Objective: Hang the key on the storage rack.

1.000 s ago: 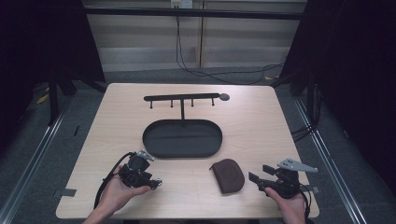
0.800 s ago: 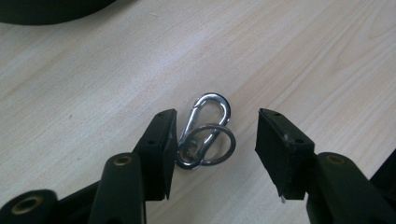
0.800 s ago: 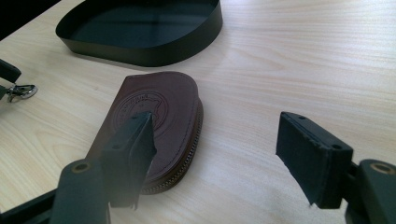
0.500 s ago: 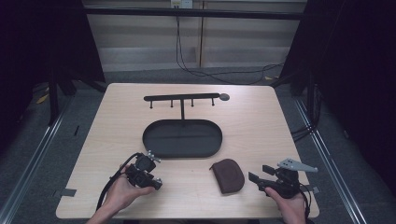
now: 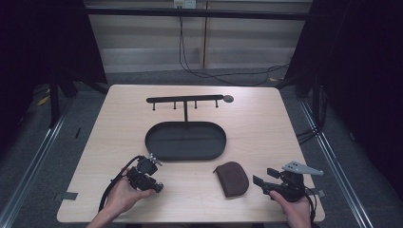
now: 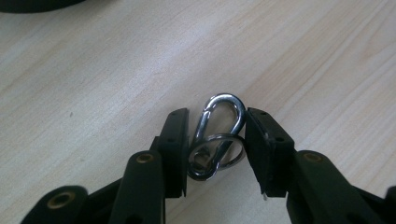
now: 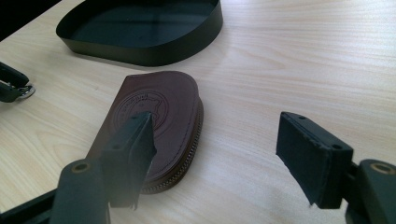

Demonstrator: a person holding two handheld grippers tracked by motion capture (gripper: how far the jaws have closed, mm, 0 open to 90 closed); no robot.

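While we are looking down from the high view, we are holding the left gripper (image 5: 151, 176) low on the near left part of the wooden table (image 5: 266, 128). We are holding the right gripper (image 5: 267, 183) on the near right part. A brown pouch (image 5: 232, 178) is lying between them, just beside the right gripper. A black oval tray (image 5: 186, 141) is sitting in the middle of the table, and a black rack (image 5: 184, 100) with little pegs is standing behind it.

In the left gripper view, we are looking at a shiny metal clip (image 6: 218, 133) with a small ring (image 6: 217, 151) on it. The clip is lying on the table, right between the two black jaws of the left gripper (image 6: 215, 147). The jaws are sitting close on both sides of it. We cannot tell if they are squeezing it yet.

In the right gripper view, we are keeping the right gripper (image 7: 224, 151) wide apart, grabbing nothing. Its one jaw is hanging over the brown pouch (image 7: 161, 119), and the other is over bare wood. The black oval tray (image 7: 144, 28) is sitting farther back.
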